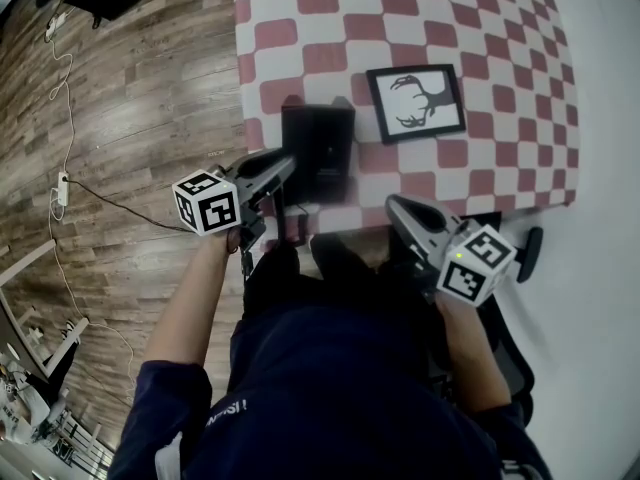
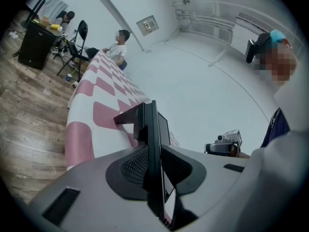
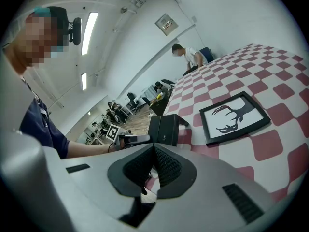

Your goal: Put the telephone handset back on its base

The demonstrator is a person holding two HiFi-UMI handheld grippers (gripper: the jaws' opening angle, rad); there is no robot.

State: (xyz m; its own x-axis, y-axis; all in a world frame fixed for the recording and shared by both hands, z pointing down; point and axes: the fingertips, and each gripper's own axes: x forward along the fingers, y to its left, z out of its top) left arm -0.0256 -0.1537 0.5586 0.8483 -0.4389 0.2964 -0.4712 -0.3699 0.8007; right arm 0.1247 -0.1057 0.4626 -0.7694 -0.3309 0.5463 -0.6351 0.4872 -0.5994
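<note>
We count two tongs, left gripper [image 1: 290,164] and right gripper [image 1: 392,204], one marker cube [image 1: 207,201] on each. One black box [image 1: 320,140] at the left jaws. One framed antler picture [image 1: 415,100] ahead of the right tongs. One checked table [image 1: 480,28] beyond both. One power strip [image 1: 62,190] out left of them.

We see a table [image 1: 500,28] under a red-and-white checked cloth, its left side over wood floor [image 1: 140,118]. A black box [image 1: 318,146] stands on it near the front-left corner, with a framed antler picture [image 1: 416,102] lying flat just beside it.
</note>
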